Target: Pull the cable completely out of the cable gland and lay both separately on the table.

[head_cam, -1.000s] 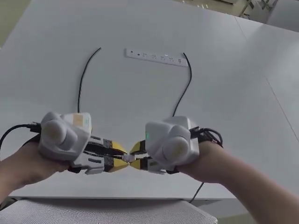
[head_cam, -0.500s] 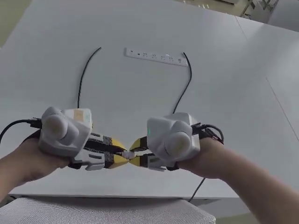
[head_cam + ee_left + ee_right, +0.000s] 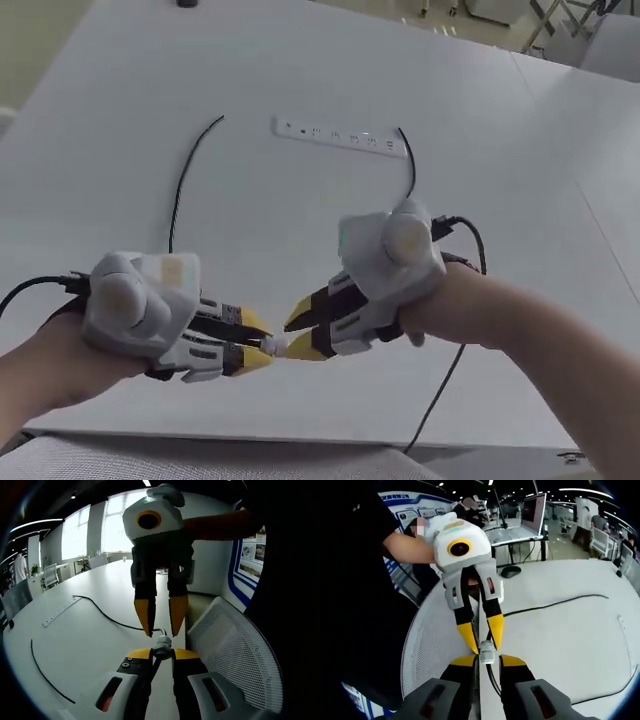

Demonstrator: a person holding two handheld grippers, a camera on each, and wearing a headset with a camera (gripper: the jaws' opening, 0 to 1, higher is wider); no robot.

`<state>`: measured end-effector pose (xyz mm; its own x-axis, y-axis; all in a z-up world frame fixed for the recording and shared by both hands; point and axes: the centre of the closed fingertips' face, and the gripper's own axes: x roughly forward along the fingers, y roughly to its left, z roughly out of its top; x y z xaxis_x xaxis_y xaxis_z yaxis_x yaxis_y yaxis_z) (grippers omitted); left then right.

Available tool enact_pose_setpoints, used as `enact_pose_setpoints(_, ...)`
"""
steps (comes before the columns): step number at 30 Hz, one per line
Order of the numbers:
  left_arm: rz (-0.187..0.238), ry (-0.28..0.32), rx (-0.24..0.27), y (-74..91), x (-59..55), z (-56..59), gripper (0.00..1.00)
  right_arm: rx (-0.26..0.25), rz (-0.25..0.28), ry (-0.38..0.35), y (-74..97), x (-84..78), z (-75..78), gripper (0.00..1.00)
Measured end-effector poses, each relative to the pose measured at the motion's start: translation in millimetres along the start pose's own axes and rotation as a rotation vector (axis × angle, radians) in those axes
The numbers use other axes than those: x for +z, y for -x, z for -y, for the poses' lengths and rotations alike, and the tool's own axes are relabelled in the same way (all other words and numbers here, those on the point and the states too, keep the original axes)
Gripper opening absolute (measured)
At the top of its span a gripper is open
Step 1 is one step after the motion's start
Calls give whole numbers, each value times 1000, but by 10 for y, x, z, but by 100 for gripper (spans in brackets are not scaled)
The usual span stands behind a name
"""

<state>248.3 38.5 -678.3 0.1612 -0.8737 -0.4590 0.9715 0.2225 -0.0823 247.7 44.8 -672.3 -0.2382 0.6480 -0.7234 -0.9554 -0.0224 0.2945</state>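
Note:
The small white cable gland (image 3: 279,346) hangs over the white table's front edge (image 3: 300,436), between both grippers. My left gripper (image 3: 262,350) is shut on the gland (image 3: 161,645), and the thin black cable (image 3: 152,669) runs back between its jaws. The rest of the cable (image 3: 180,185) lies on the table, and its free end points away from me. My right gripper (image 3: 305,330) is tilted up, with its yellow fingers open on either side of the gland (image 3: 487,652). A short black stub (image 3: 493,677) leads from the gland between them.
A white power strip (image 3: 340,138) lies at the far middle of the table, and its black cord (image 3: 410,170) runs toward me and off the front edge. A mesh chair (image 3: 225,640) stands below the grippers. Bare tabletop lies between the grippers and the strip.
The right gripper has rolled and tilted upward, and its fingers have spread apart. The left gripper stays on the gland. The head camera has shifted slightly.

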Motion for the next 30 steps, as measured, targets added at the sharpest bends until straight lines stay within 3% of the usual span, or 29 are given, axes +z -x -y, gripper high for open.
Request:
enact_pose_setpoints(3,-5,-18,3,-9,6,-18,15,13,2,-11,-8,-5,86,17)
enact_pose_setpoints(4,-11,-25,3,-13,4,-20,15,56,-5,-27,-16,-17,40,16)
enact_pose_setpoints(8,-19,-39,2,-30,14,-15,15,88,-16,-41,-40,-28,69,14)
enact_pose_setpoints(12,-22,-49,5,-39,20,-17,15,151,-30,-71,-51,-57,39,13)
enact_pose_setpoints(30,-49,-90,-7,-87,10,6,15,290,-82,-152,-125,-160,-14,9)
